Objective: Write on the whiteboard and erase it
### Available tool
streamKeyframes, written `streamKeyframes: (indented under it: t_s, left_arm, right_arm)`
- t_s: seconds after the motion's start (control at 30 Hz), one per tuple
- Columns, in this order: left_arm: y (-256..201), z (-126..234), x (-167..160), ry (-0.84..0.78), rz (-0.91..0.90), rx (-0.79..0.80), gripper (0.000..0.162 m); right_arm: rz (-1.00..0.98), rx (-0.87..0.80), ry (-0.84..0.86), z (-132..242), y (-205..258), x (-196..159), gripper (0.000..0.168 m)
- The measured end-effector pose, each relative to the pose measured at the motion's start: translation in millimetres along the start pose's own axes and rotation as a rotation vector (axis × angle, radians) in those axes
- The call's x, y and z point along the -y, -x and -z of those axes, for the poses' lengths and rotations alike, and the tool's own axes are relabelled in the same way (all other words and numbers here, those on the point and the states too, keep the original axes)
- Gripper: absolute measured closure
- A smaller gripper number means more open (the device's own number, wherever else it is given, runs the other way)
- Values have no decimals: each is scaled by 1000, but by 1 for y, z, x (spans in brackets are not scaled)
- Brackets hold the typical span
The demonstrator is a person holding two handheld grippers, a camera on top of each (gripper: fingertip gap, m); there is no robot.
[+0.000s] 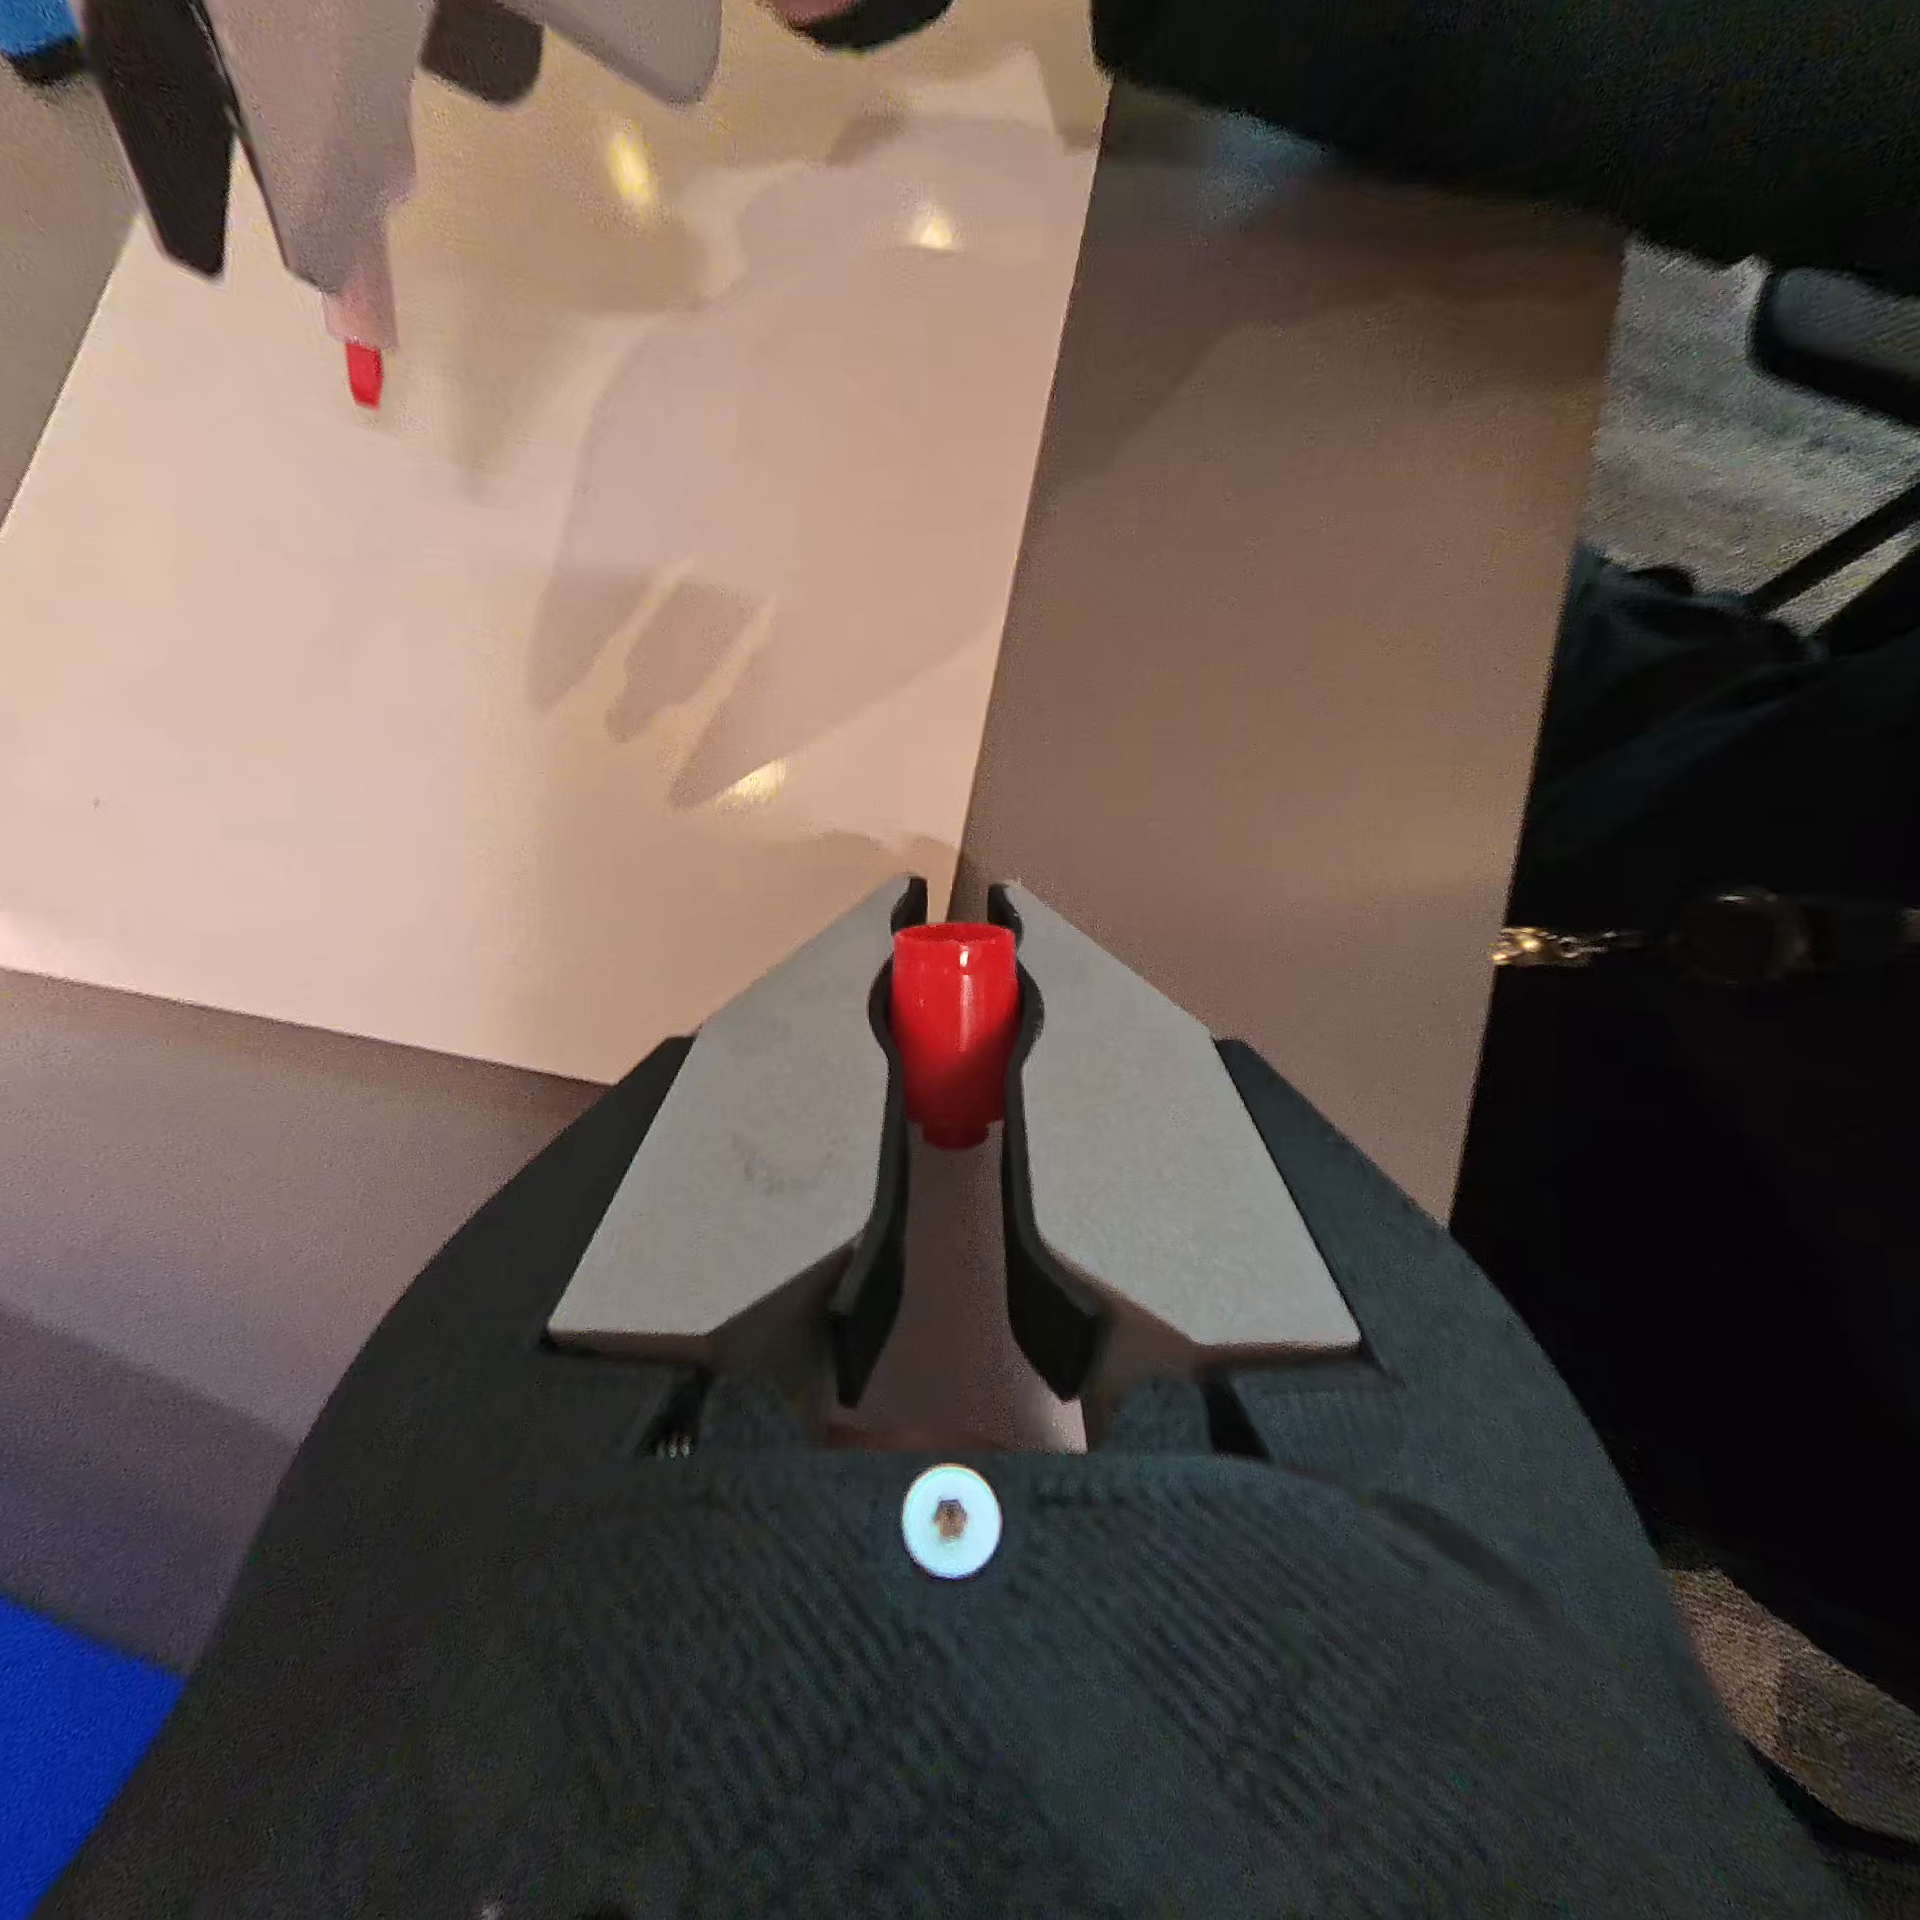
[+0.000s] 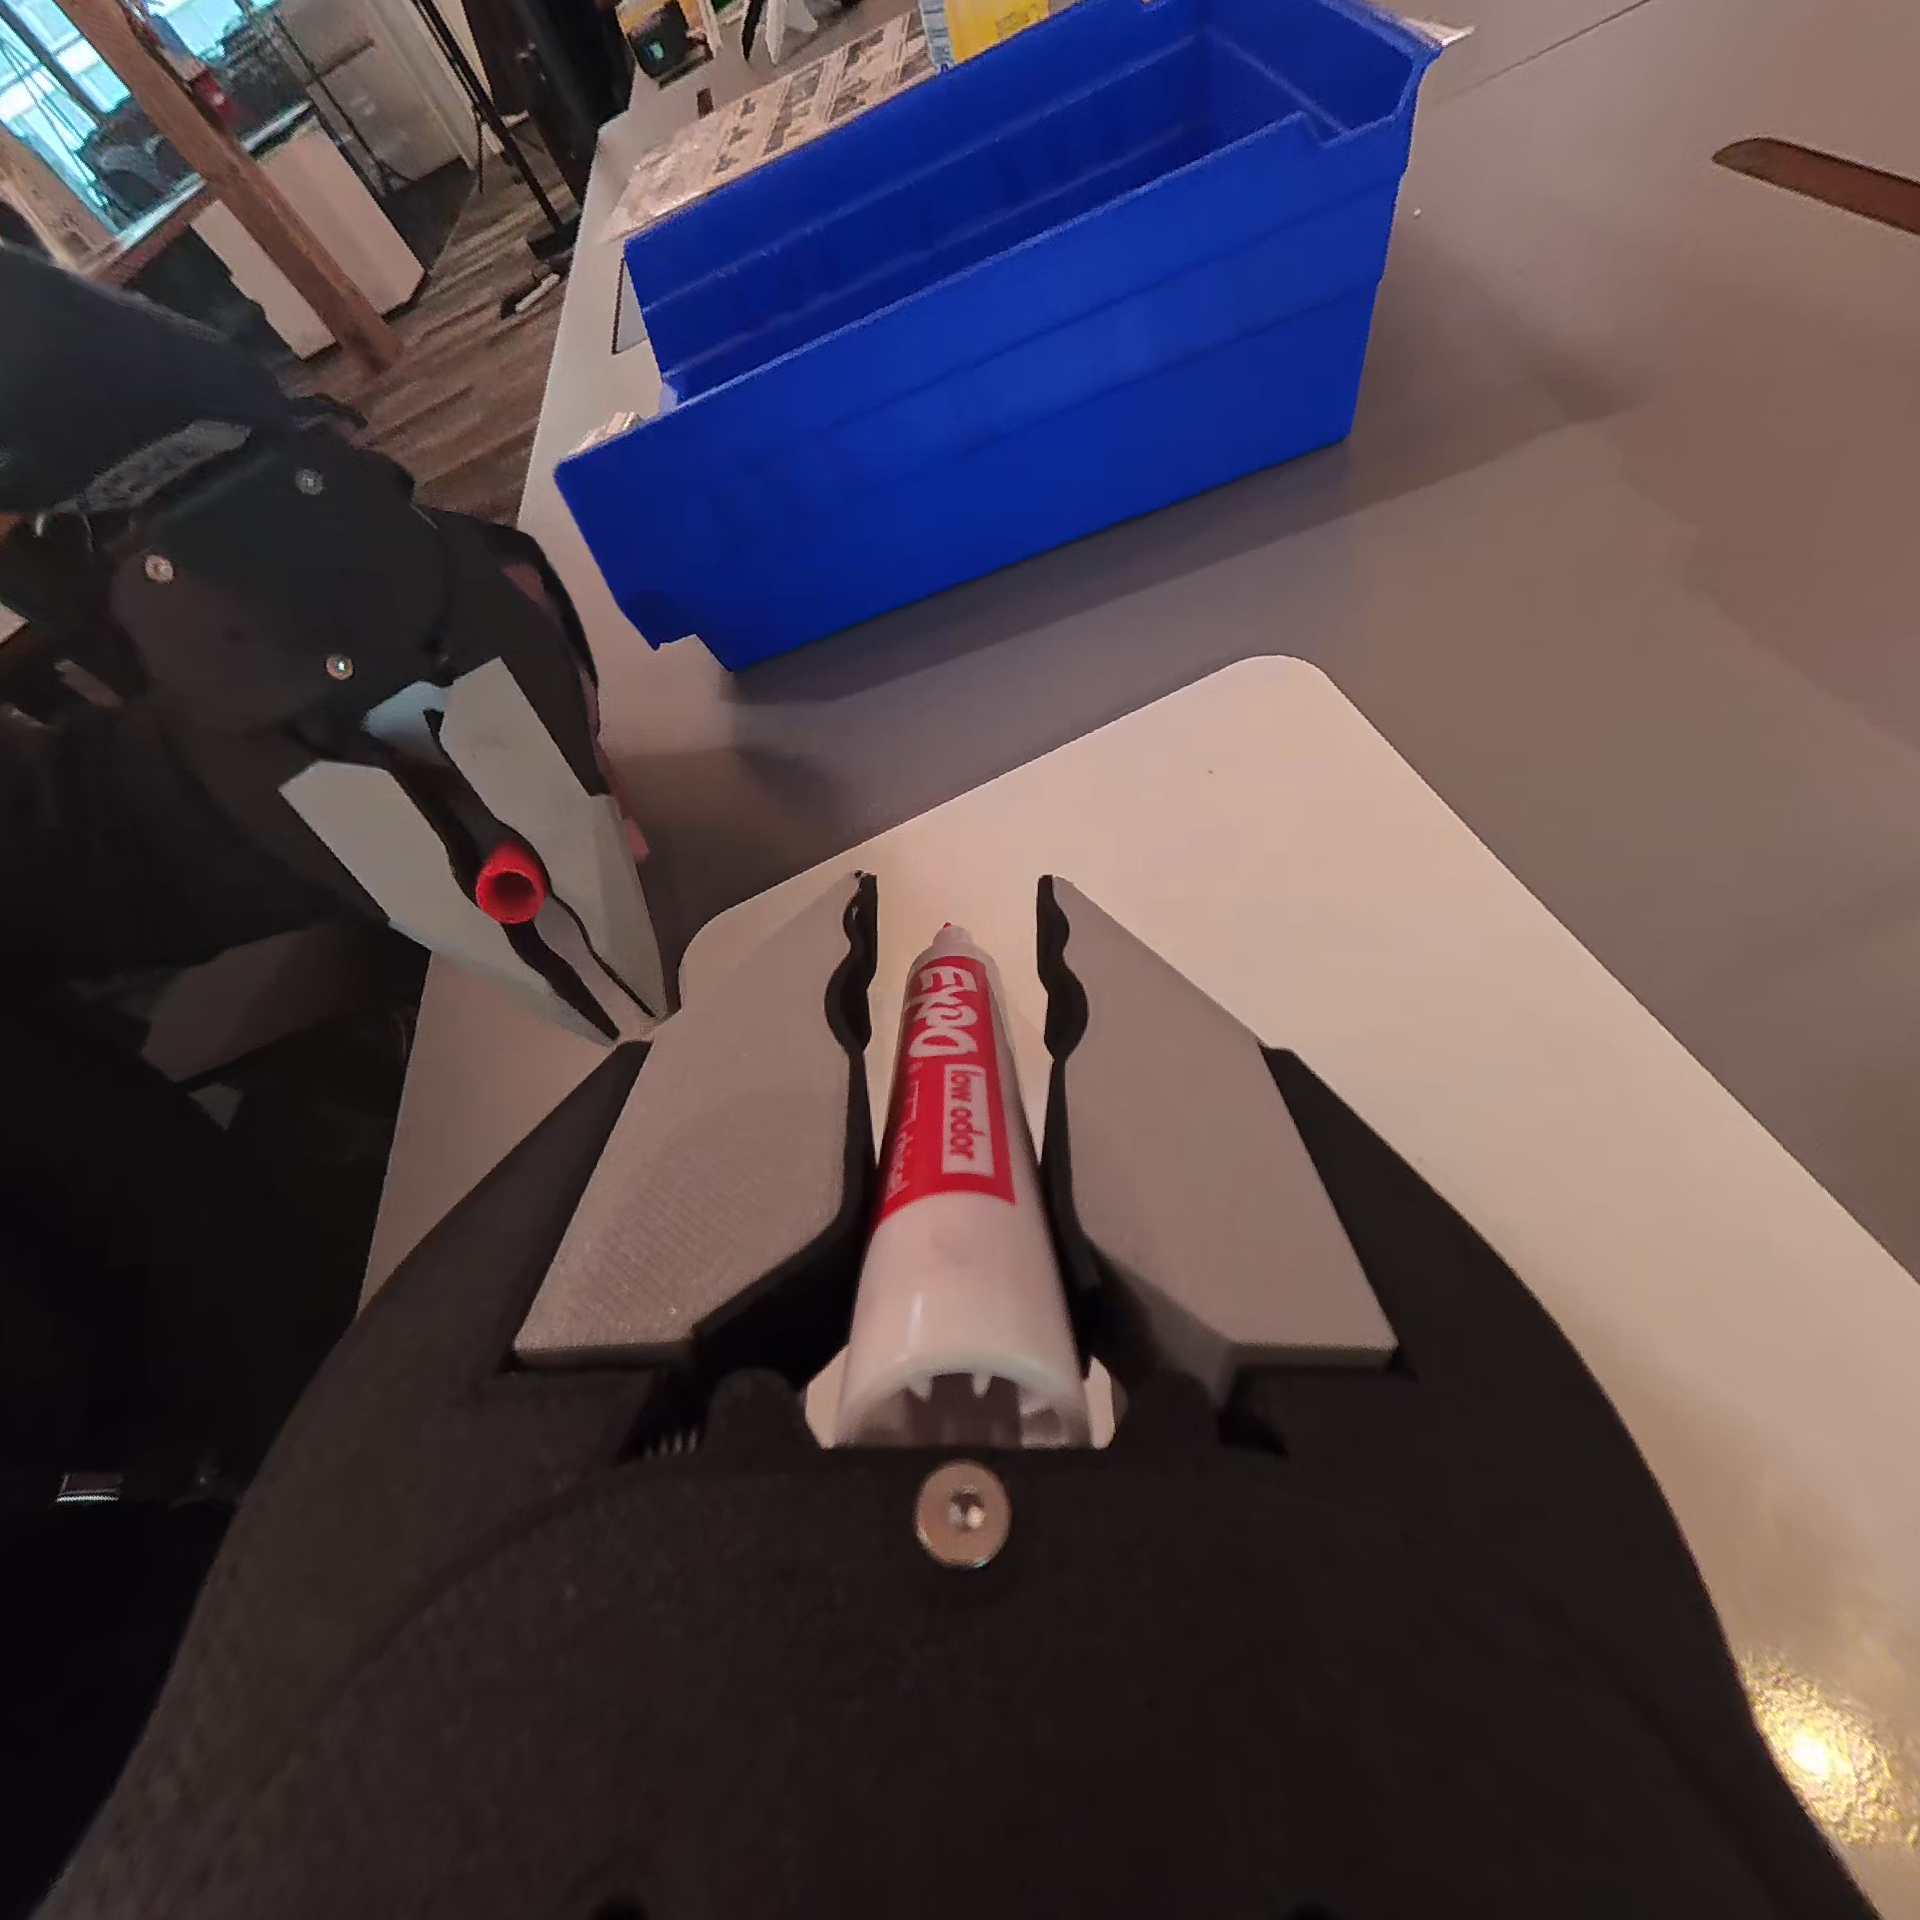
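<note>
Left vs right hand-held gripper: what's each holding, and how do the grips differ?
The left hand-held gripper clamps the small red cap; the right hand-held gripper holds the long white marker. The cap sits near the left's fingertips; the marker runs deep along the right's fingers. Both are shut, near the whiteboard.

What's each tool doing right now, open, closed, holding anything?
Left tool: closed on the red marker cap.
Right tool: holding the uncapped marker between its fingers, tip over the whiteboard.
</note>
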State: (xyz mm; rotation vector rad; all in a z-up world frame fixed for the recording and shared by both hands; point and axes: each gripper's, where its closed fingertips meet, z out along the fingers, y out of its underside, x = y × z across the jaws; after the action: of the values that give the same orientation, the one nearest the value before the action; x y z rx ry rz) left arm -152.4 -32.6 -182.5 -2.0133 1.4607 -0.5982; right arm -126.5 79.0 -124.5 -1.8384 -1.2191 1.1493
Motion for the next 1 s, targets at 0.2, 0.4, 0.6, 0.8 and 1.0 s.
streamKeyframes:
  t_s: [0.2,0.4,0.6,0.8,1.0]
  left_arm:
    - [12,-10,-18,104,-17,76,152]
    - [13,-7,-21,112,-22,94,152]
    - [28,-10,-17,71,14,125,153]
    - [42,-6,-12,44,16,134,153]
    - [59,-12,-8,61,18,130,152]
  right_arm:
    - [6,3,-19,2,4,4,140]
    - [4,12,-35,5,6,8,140]
    - [7,10,38,-9,6,-7,139]
    - [3,-24,87,-21,-9,-9,140]
    - [34,-70,232,-45,-36,-9,140]
